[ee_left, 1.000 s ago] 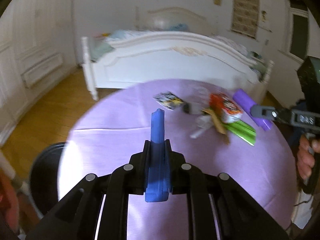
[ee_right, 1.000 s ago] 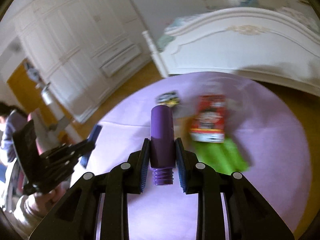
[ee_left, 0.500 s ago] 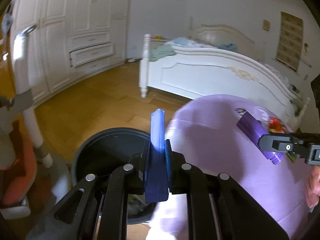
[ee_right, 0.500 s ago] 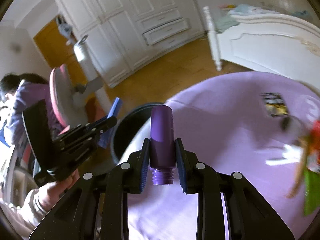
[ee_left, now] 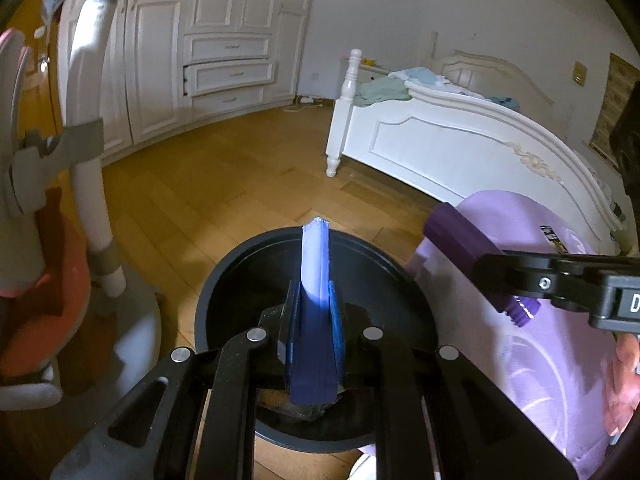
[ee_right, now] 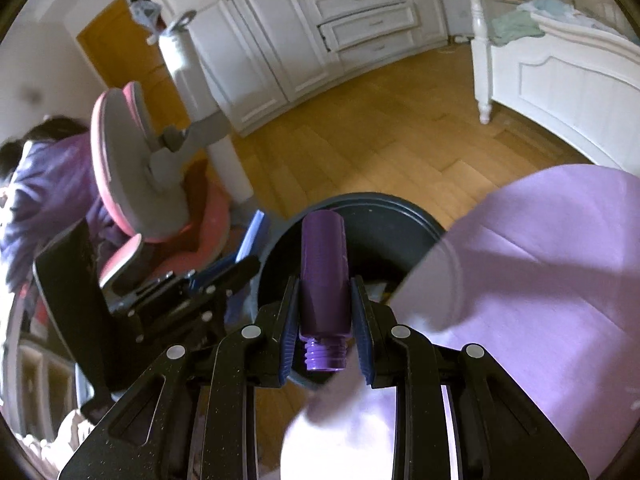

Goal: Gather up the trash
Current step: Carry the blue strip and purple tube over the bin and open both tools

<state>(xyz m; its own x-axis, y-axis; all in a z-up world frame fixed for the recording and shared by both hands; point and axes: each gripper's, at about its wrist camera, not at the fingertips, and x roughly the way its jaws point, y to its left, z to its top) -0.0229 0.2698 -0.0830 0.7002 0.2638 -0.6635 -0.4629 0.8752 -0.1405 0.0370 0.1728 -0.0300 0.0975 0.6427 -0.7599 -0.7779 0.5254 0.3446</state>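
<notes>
My left gripper point(ee_left: 312, 320) is shut on a flat blue wrapper point(ee_left: 315, 280) and holds it upright above the open black trash bin point(ee_left: 240, 264) on the floor. My right gripper point(ee_right: 325, 312) is shut on a purple bottle without a cap point(ee_right: 323, 280), over the bin's rim point(ee_right: 416, 216) beside the table edge. The purple bottle point(ee_left: 460, 248) and right gripper point(ee_left: 516, 276) show at the right of the left wrist view. The left gripper point(ee_right: 244, 264) with the blue wrapper point(ee_right: 252, 236) shows at the left of the right wrist view.
A round table with a purple cloth point(ee_right: 560, 260) stands right of the bin; a dark snack packet point(ee_left: 551, 235) lies on it. A pink and grey chair point(ee_right: 132, 168) stands left. A white bed point(ee_left: 460, 148) and white wardrobes point(ee_left: 228, 40) lie beyond the wooden floor.
Both grippers have swung left from over the table and its litter to above the black bin, each still holding its item. The bin now fills the middle of both views.
</notes>
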